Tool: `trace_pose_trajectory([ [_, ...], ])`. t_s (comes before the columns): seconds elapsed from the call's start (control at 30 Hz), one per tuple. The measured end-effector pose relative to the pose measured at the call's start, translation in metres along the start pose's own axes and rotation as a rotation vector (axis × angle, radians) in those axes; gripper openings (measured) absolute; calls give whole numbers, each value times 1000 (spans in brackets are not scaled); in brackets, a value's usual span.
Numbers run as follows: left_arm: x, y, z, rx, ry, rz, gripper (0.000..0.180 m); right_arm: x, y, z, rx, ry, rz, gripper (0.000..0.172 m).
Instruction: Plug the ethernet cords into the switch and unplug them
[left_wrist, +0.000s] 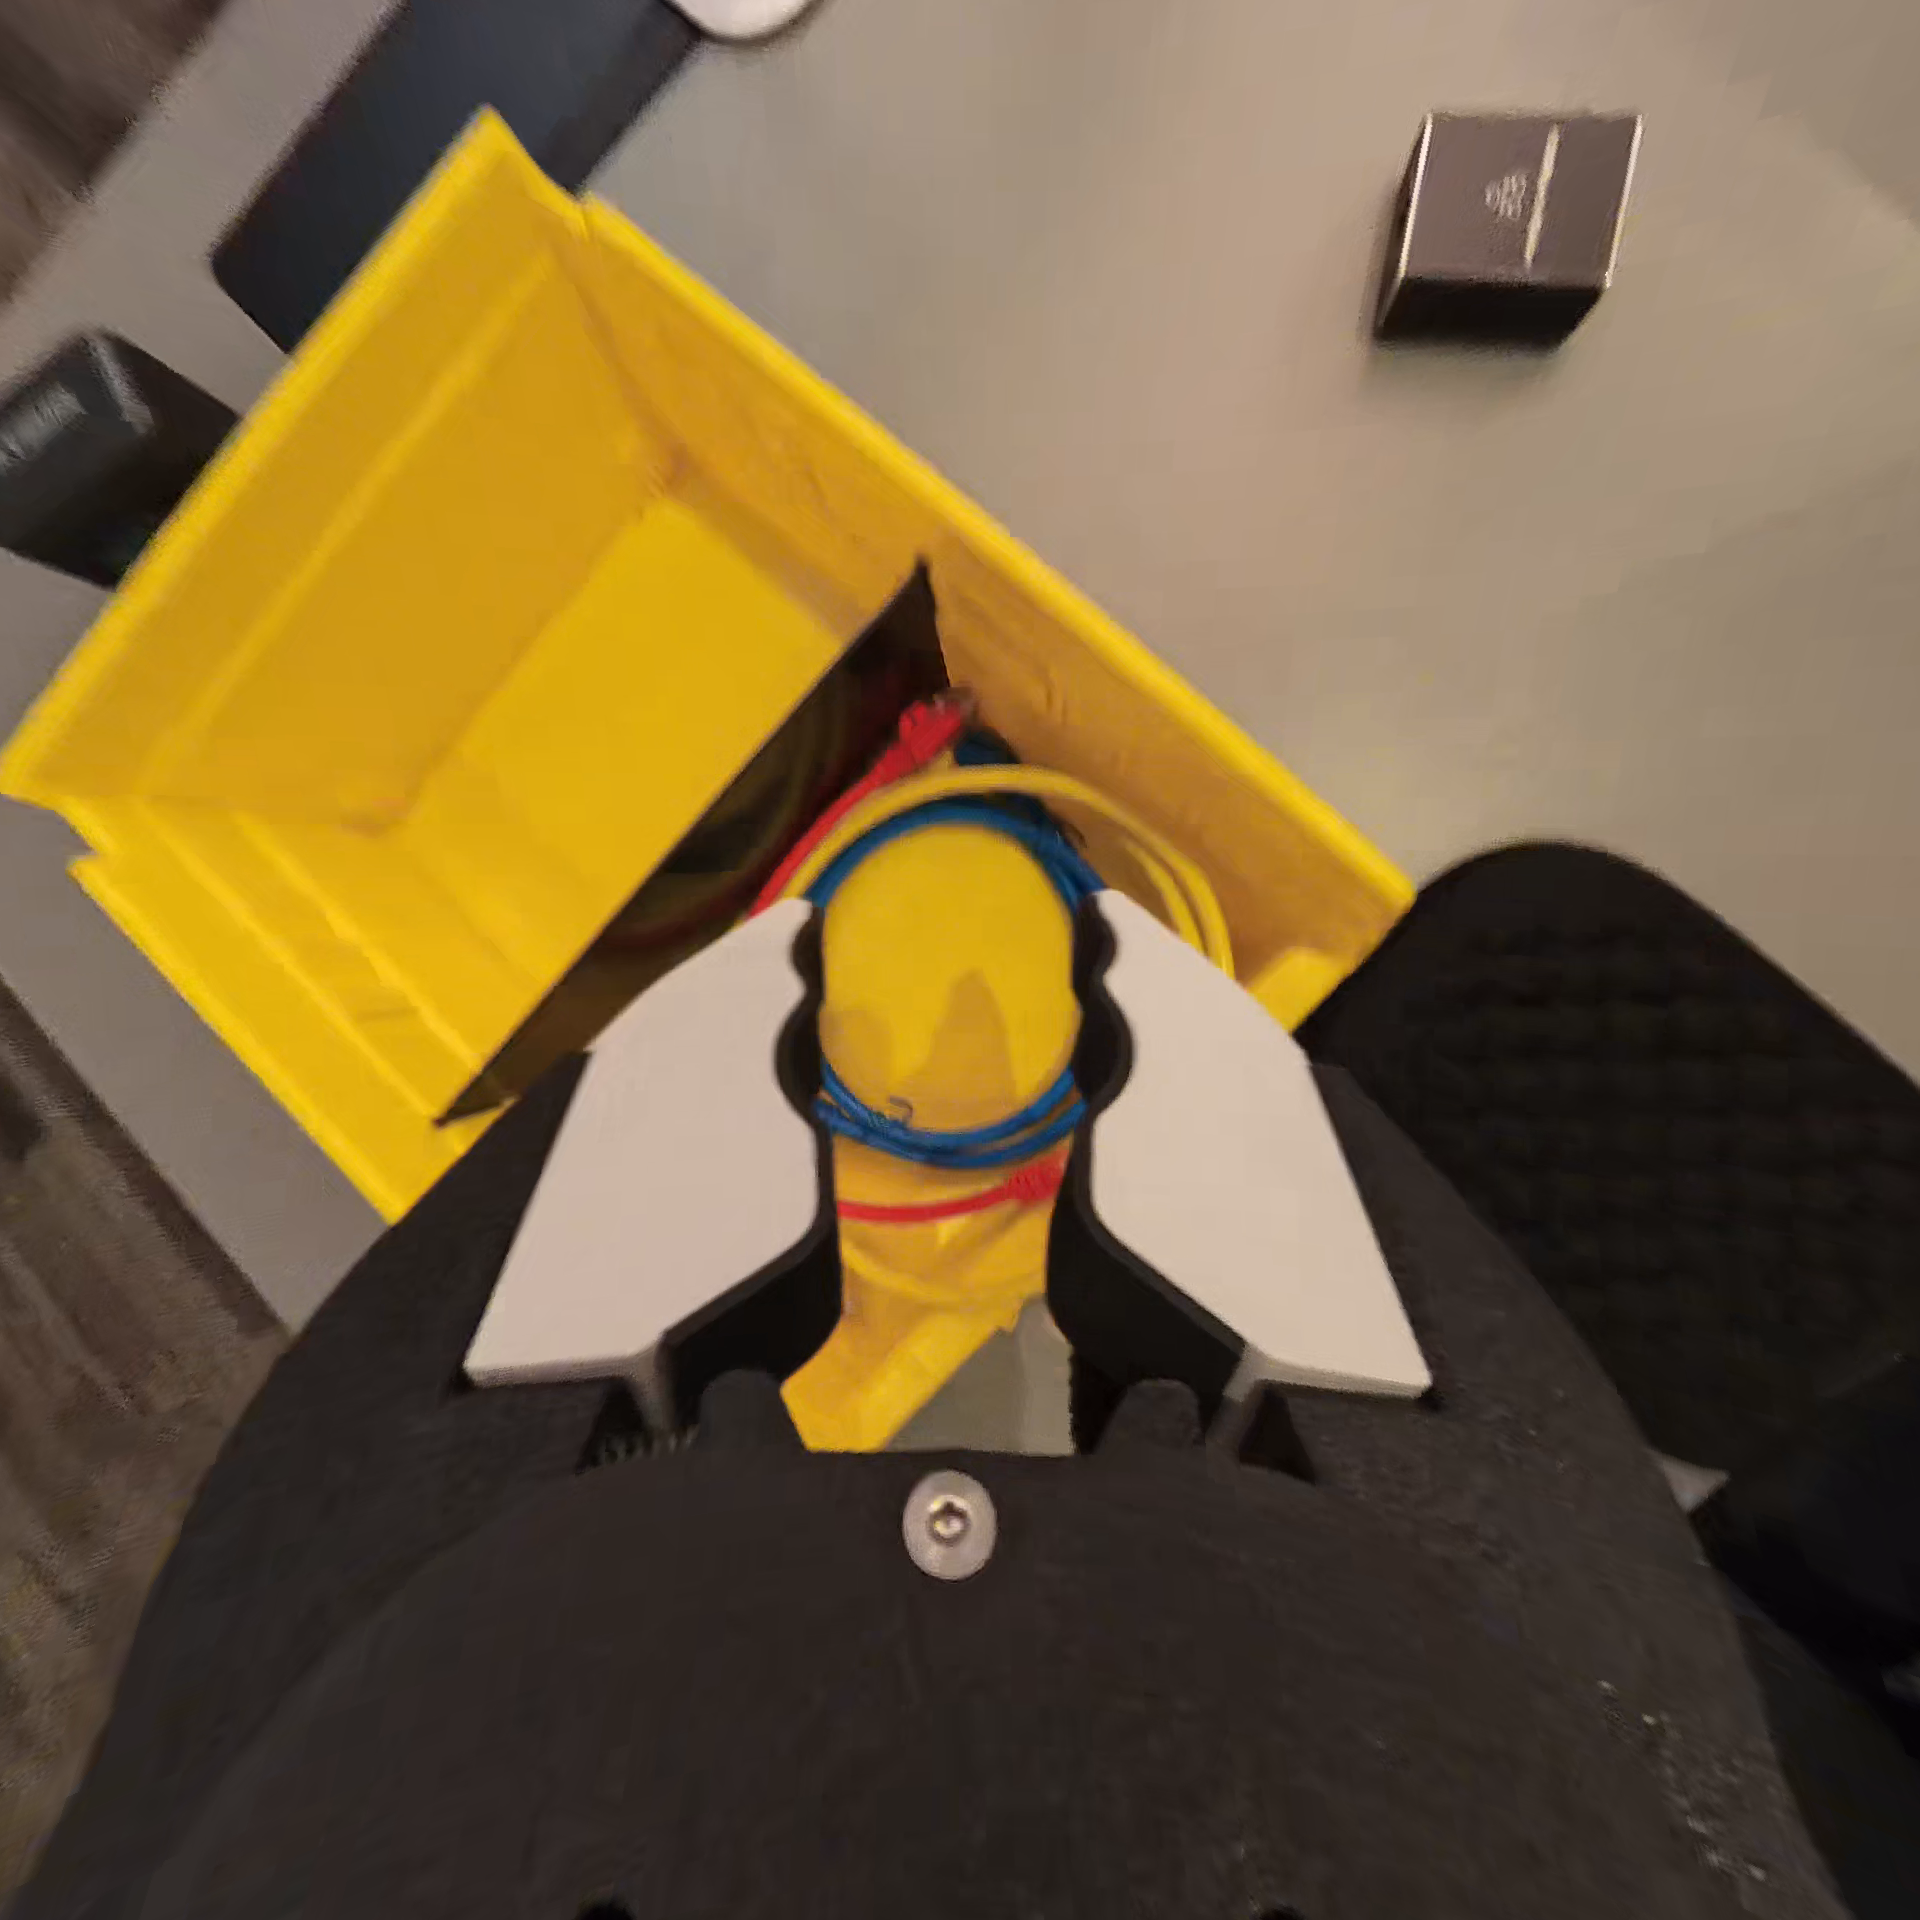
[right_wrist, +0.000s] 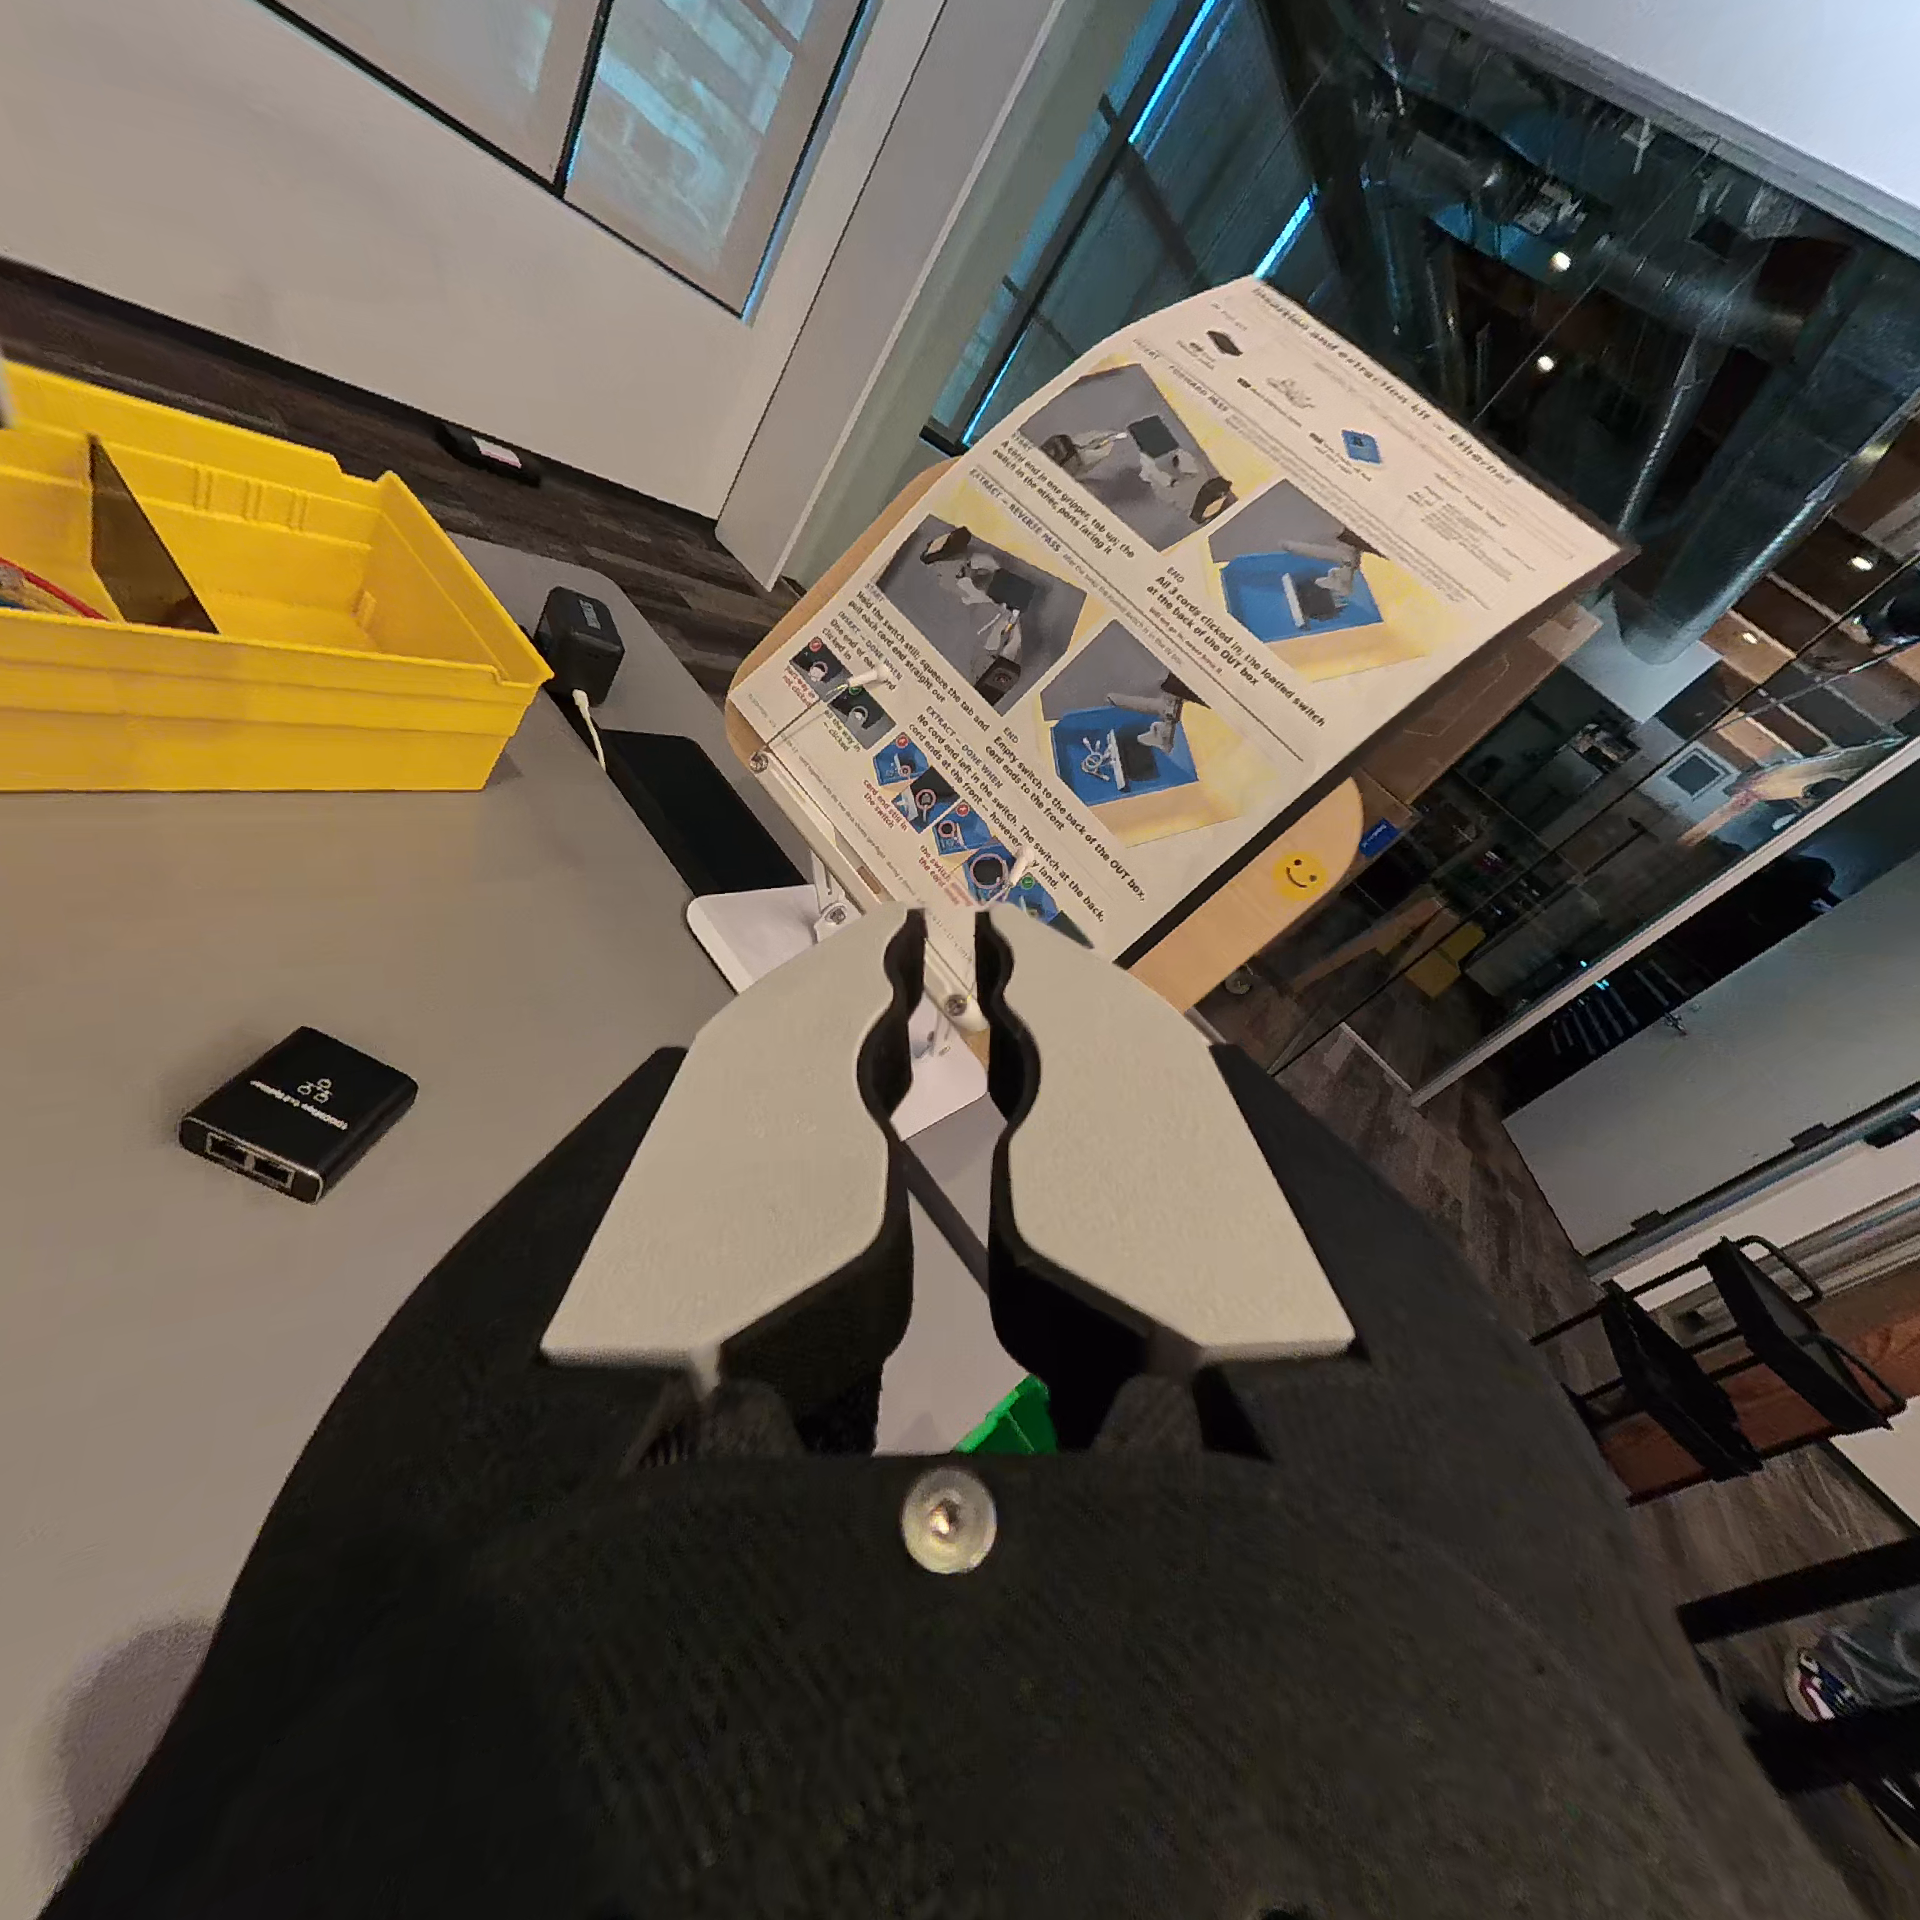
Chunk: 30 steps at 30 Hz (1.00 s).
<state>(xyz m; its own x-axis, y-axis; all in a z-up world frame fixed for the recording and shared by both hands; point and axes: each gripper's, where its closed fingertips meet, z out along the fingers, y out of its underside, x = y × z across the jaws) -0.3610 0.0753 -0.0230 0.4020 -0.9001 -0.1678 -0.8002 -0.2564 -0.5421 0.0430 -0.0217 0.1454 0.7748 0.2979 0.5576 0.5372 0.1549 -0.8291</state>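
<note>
My yellow bin (left_wrist: 1091, 665) sits on the grey bench (left_wrist: 1143, 364), one black divider (left_wrist: 831, 717) splitting it. One side holds three coiled cords: blue (left_wrist: 956, 1127), red (left_wrist: 914, 743) and yellow (left_wrist: 1174, 862). My left gripper (left_wrist: 951, 935) hangs spread above them, grasping nothing. My right gripper (right_wrist: 951, 935) is nearly clenched, bare. One black switch (right_wrist: 301, 1112) lies on the bench.

A printed instruction sheet (right_wrist: 1195, 613) leans on a pale wooden board (right_wrist: 1247, 894) (with a yellow smiley sticker (right_wrist: 1299, 875)) at the grey surface (right_wrist: 312, 935) edge. A black mesh chair (left_wrist: 1662, 1143) stands beside it.
</note>
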Motion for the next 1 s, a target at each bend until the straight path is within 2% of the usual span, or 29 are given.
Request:
trace_pose_trajectory([
  [0.03,1,13,0,-14,44,-12,38,-2,2,3,-11,-5,-3,10],
  [0.07,6,25,2,-43,97,-19,39,-4,4,6,-24,-10,-7,10],
  [0.13,20,41,5,-83,197,-11,52,-9,8,11,-52,-22,-22,11],
  [0.2,39,48,6,-100,289,41,53,-12,11,14,-74,-29,-35,11],
  [0.3,55,64,18,-194,312,168,53,-15,13,17,-83,-38,-34,11],
  [0.37,62,74,30,-265,335,202,47,-16,15,19,-89,-42,-32,11],
  [0.53,65,77,42,-321,389,196,30,-22,19,24,-115,-62,-43,11],
  [0.6,65,74,38,-305,419,179,17,-24,20,26,-127,-69,-52,11],
  [0.77,65,79,31,-333,479,110,15,-25,24,30,-145,-72,-61,11],
  [1.0,64,77,31,-337,484,120,6,-27,23,29,-145,-75,-66,11],
])
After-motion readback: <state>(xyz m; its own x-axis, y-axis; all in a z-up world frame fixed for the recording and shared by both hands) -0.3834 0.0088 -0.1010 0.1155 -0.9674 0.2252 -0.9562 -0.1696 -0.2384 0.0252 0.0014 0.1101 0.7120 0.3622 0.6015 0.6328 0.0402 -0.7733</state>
